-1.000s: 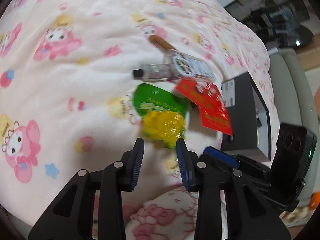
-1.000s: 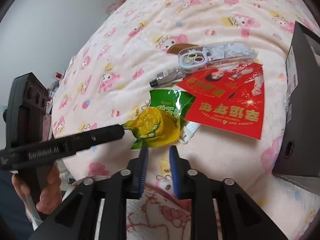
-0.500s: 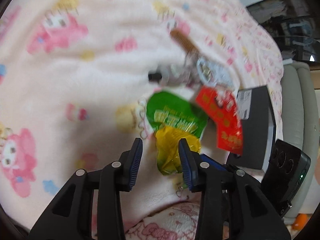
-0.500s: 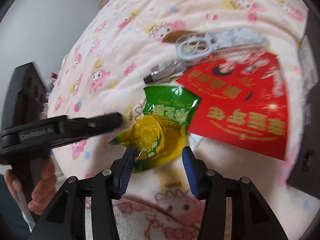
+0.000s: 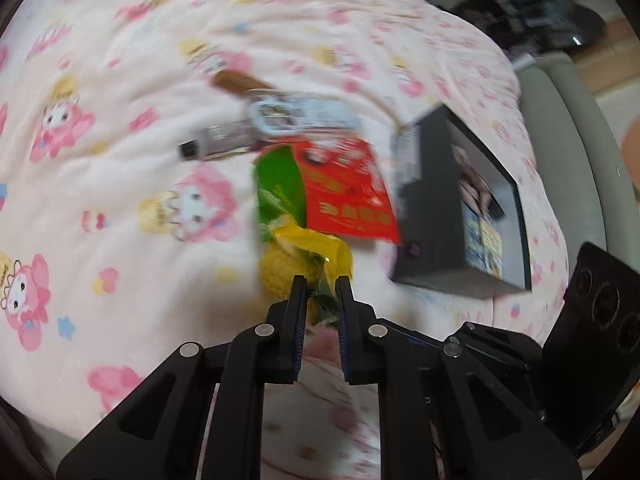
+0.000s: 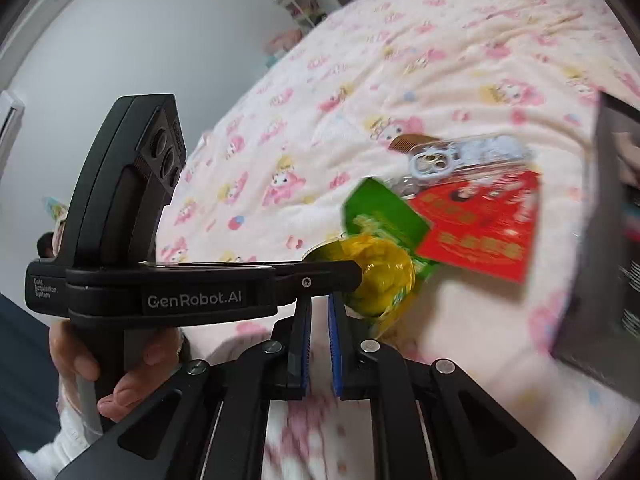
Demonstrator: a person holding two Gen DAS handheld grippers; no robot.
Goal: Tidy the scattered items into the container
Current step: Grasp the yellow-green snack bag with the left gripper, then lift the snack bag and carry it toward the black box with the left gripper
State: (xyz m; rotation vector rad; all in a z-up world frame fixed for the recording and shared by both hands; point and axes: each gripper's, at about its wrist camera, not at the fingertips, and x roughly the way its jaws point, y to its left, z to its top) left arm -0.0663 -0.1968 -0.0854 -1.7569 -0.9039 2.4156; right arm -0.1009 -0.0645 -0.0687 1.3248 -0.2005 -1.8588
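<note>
- The yellow snack packet [image 5: 304, 258] hangs off the pink cartoon blanket [image 5: 120, 184], raised at its near edge, with the green packet [image 5: 276, 188] and the red envelopes [image 5: 348, 192] just behind it.
- The left gripper [image 5: 322, 294] is closing, its jaws nearly together, with the packet's crinkled corner pinched between them.
- The right gripper [image 6: 319, 312] is closing too; nothing shows between its jaws, and the packet sits just beside its right finger.
- The packet looks light, soft and crackly, with slick film that could slide out; a flat sealed edge seems a better hold than the puffy middle.
- The black box [image 5: 460, 216], likely the container, stands open near the pile's right side.
</note>
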